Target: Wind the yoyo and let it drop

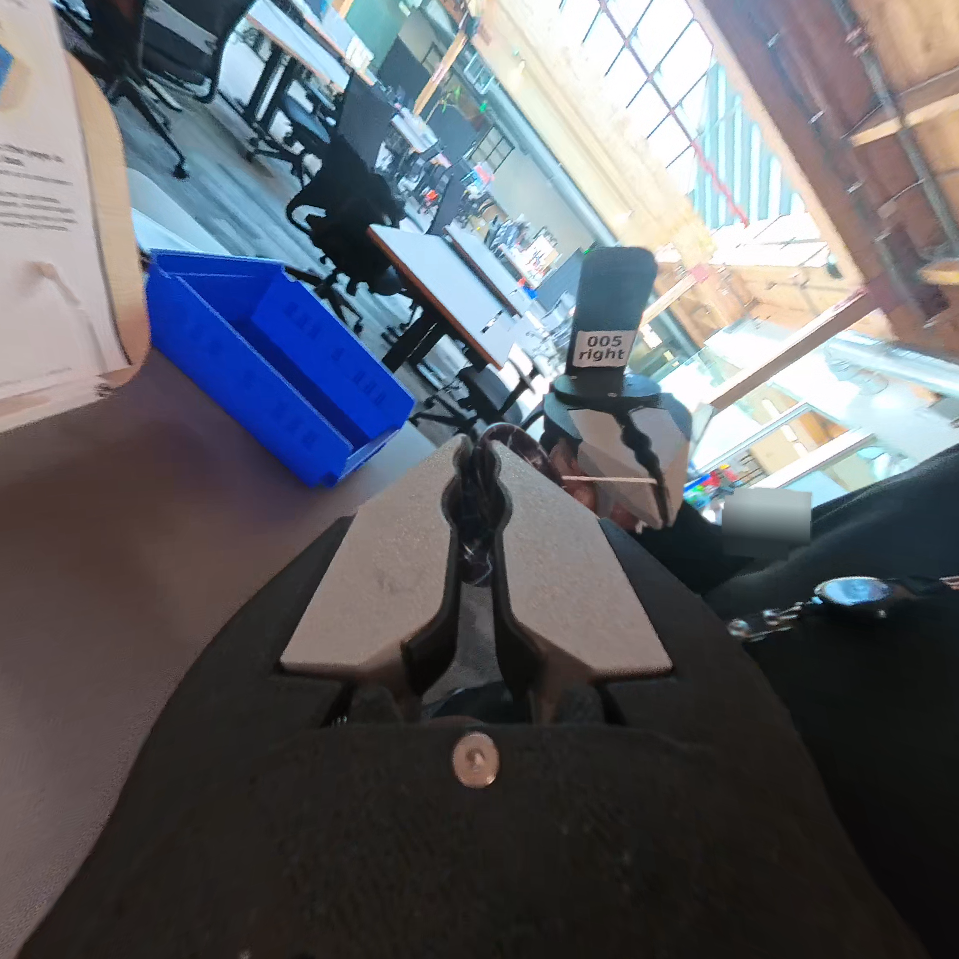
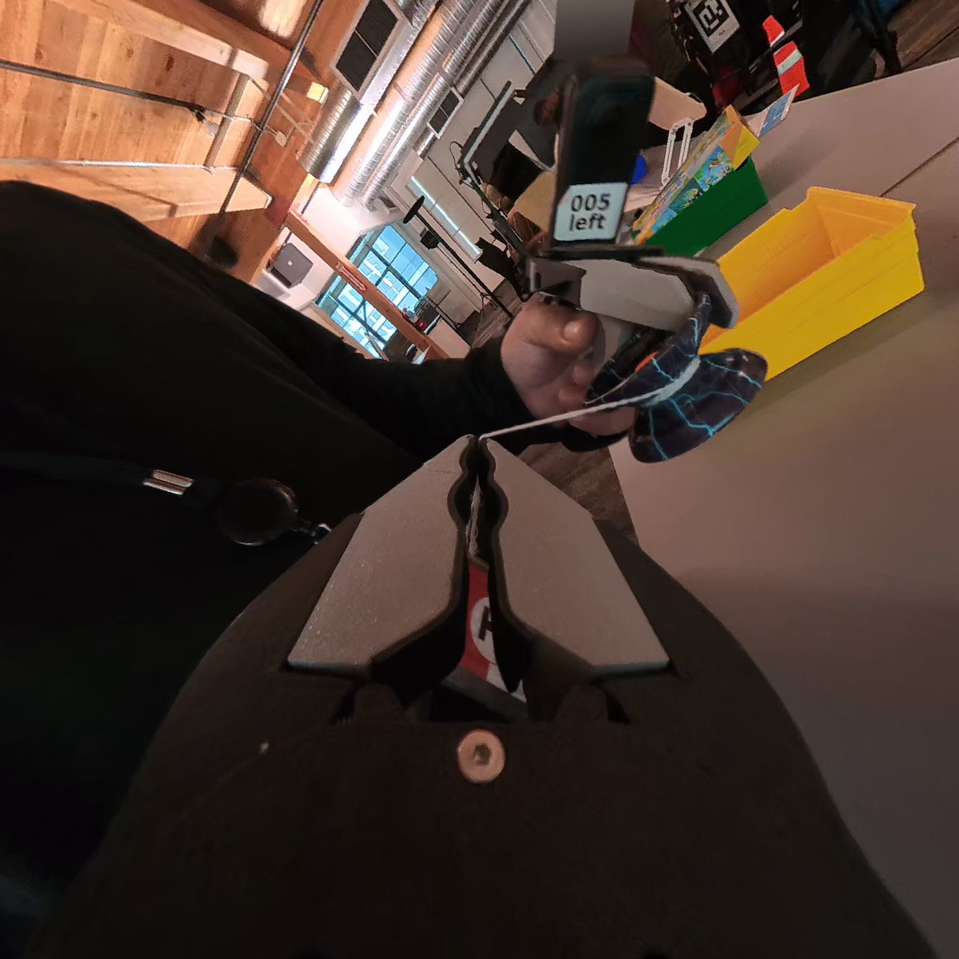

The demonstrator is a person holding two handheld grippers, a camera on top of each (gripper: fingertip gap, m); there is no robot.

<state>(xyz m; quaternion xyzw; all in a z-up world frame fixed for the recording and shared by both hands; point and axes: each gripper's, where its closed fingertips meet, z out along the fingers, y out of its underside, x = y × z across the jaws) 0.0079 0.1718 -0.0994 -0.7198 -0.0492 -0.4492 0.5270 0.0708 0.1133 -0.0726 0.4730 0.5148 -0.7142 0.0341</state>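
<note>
The yoyo (image 2: 685,399) is dark with blue lightning marks and a white string (image 2: 539,424) wound in its groove. My left gripper (image 1: 480,456) is shut on one half of the yoyo (image 1: 475,519); it also shows in the right wrist view (image 2: 700,316), held above the table. My right gripper (image 2: 478,446) is shut on the string, which runs taut from its tips to the yoyo. In the left wrist view the right gripper (image 1: 659,498) sits just beyond the yoyo with the string (image 1: 610,478) between them.
A blue bin (image 1: 270,353) stands on the grey table (image 1: 129,519), next to a cardboard box (image 1: 57,218). A yellow bin (image 2: 814,270) and a green bin (image 2: 711,207) stand on the table's far side. A person in black (image 2: 155,389) holds the grippers. Tip to tip, the grippers are about 9 centimetres apart.
</note>
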